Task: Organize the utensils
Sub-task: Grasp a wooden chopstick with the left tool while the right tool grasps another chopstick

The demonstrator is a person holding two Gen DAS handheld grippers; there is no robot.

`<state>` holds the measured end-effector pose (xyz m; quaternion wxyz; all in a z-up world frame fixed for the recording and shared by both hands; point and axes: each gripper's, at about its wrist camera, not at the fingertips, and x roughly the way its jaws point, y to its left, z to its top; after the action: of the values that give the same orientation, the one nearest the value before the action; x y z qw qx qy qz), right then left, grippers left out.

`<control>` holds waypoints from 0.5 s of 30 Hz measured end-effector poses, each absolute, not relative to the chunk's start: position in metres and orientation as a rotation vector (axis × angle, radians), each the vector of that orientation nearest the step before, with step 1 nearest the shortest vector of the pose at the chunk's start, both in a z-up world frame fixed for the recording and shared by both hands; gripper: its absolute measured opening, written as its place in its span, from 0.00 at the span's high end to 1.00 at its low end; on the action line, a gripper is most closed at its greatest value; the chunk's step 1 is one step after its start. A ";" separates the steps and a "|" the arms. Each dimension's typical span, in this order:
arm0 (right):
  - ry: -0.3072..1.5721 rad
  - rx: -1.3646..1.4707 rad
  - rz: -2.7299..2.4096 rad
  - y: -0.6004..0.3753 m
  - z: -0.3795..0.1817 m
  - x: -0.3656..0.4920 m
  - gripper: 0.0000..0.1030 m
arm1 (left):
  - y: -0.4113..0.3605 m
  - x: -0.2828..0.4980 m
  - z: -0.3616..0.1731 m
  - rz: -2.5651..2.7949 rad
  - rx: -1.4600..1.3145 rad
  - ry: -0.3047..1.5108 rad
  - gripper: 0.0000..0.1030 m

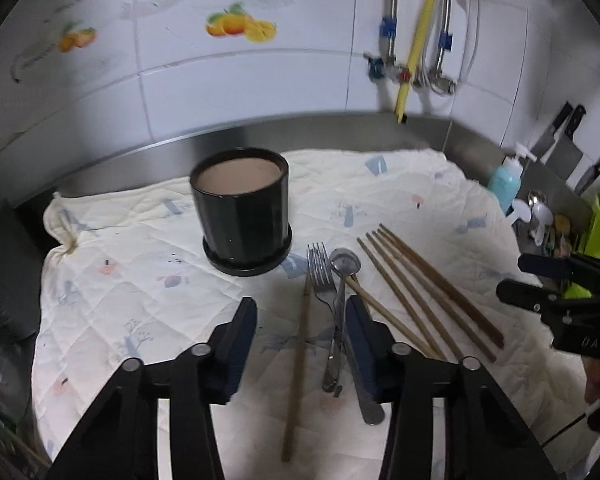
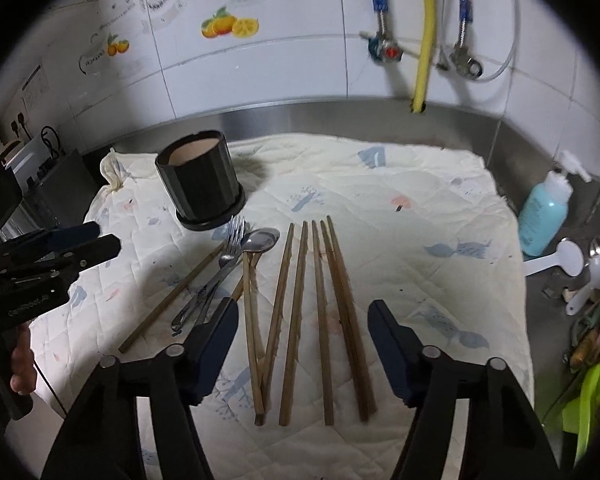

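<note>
Left gripper point(image 1: 300, 324): jaws apart, nothing clamped; it hangs low over the cloth, and the pads are not seen pressing on anything.
Between the left jaws: a single chopstick point(image 1: 298, 356), the fork point(image 1: 325, 292) and the spoon point(image 1: 342, 280), all lying with their long axes running away from the gripper, roughly in line with its fingers. The spoon's handle passes close beside the right-hand pad; contact cannot be confirmed.
Right gripper point(image 2: 300, 338): jaws apart, empty, straddling the row of chopsticks point(image 2: 300, 308).
Chopstick axis: lengthwise away from the right gripper, fanned slightly, near ends closest to the jaws.
Nearer hand: left for the fork and spoon, right for the chopstick row.
Cloth point(image 1: 400, 200): quilted, everything rests on it.
Pot point(image 1: 240, 208): dark, upright, empty as far as seen; beyond the fork tines, ahead and left of the left gripper.
Judgement: the utensils lie along the jaws' reach, so a cross-axis pinch appears feasible; the pot is presumably the destination.
</note>
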<state>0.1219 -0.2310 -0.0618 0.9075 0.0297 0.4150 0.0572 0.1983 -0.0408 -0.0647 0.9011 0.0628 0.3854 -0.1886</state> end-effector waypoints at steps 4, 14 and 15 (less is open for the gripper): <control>0.899 0.067 0.130 -0.239 -0.069 0.138 0.40 | -0.043 0.225 -0.082 -0.414 0.116 0.851 0.63; 0.991 0.072 0.142 -0.253 -0.093 0.178 0.55 | -0.065 0.277 -0.139 -0.469 0.160 0.989 0.70; 1.003 0.076 0.147 -0.255 -0.096 0.183 0.57 | -0.068 0.281 -0.144 -0.475 0.160 1.001 0.70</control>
<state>0.1831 -0.2546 -0.0964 0.8735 0.0364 0.4804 0.0705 0.2807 -0.0677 -0.1439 0.8473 0.0758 0.4750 -0.2252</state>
